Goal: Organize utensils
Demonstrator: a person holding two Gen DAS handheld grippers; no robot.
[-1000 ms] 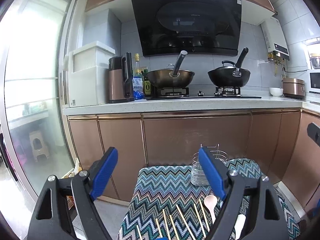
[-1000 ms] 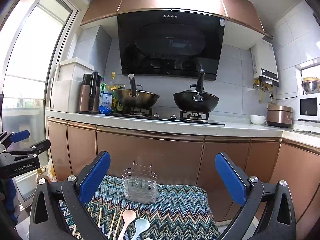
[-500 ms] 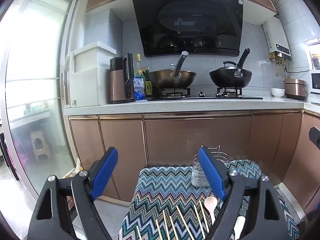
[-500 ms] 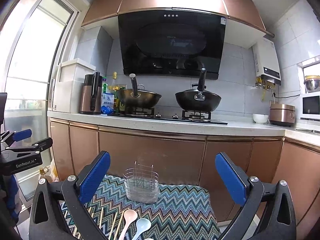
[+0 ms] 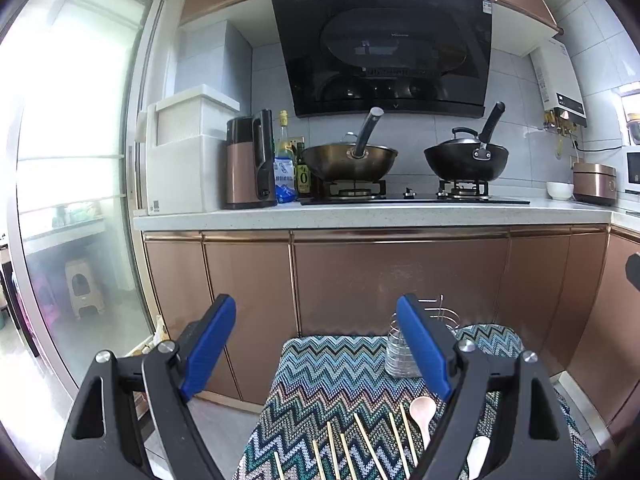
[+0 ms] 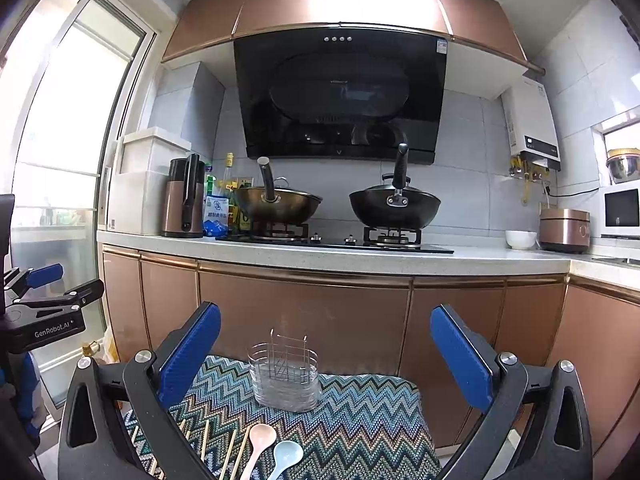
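A wire utensil holder (image 6: 285, 380) stands empty at the far side of a small table with a zigzag cloth (image 6: 360, 420); it also shows in the left wrist view (image 5: 400, 356), partly behind a finger. Several wooden chopsticks (image 5: 368, 444) lie in a row on the cloth near me. A pink spoon (image 6: 260, 440) and a pale blue spoon (image 6: 286, 454) lie to their right. My left gripper (image 5: 316, 344) is open and empty above the table's left side. My right gripper (image 6: 326, 352) is open and empty above the holder's near side.
A kitchen counter (image 6: 360, 258) with copper cabinet doors runs behind the table. Two woks (image 6: 394, 206) sit on the stove under a black hood. A kettle (image 6: 182, 200) and bottles stand at the left. A glass door (image 5: 72, 200) is far left.
Both grippers have drifted slightly; the scene has shifted a little right in the left wrist view and down in the right wrist view. Nothing was picked up.
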